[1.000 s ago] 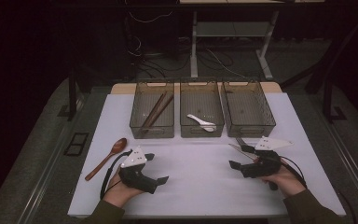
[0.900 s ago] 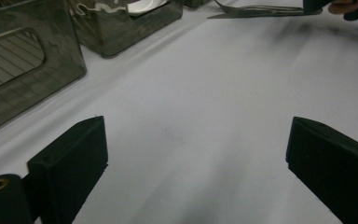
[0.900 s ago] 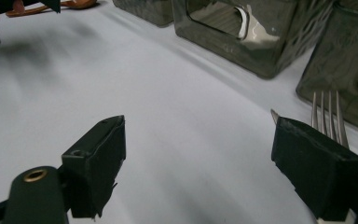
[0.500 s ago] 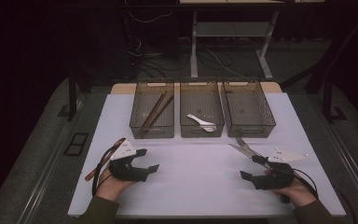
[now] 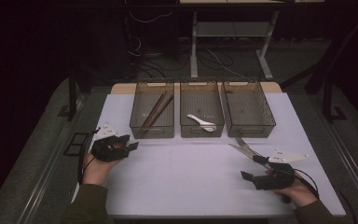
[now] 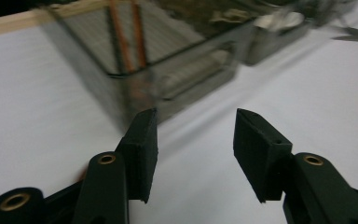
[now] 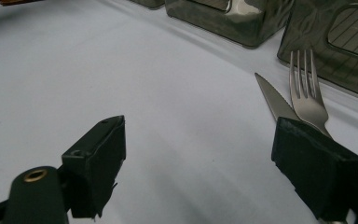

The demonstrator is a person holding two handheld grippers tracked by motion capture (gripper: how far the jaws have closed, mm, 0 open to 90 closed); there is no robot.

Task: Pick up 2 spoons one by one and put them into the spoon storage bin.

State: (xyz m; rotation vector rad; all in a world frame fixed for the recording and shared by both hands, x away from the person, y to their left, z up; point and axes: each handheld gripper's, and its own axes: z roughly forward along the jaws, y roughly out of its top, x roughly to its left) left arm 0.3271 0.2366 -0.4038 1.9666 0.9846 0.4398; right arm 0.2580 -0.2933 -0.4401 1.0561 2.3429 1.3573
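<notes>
High view shows a white bench (image 5: 186, 182) with three mesh bins in a row at its far edge, seemingly one for each kind of utensil: the left bin (image 5: 152, 133) holds brown chopsticks (image 5: 154, 112), the middle bin (image 5: 202, 133) holds a white spoon (image 5: 201, 122), and the right bin (image 5: 249, 132) is bare. The fork (image 7: 307, 93) and knife (image 7: 274, 95) lie side by side on the bench just in front of the right bin, probably waiting to be sorted. The right tool (image 5: 254, 169) rests beside their handles, jaws wide apart and holding nothing. Its right jaw covers the handle ends in the right gripper view. The left tool (image 5: 128, 142) hovers near the front corner of the left bin. Its jaws have just been closing and stand about half apart, with nothing visible between the pads. A reddish-brown patch (image 5: 117, 145) shows under it, perhaps a wooden utensil, though the hand hides the rest. The bin walls stand in the way of any low approach.
</notes>
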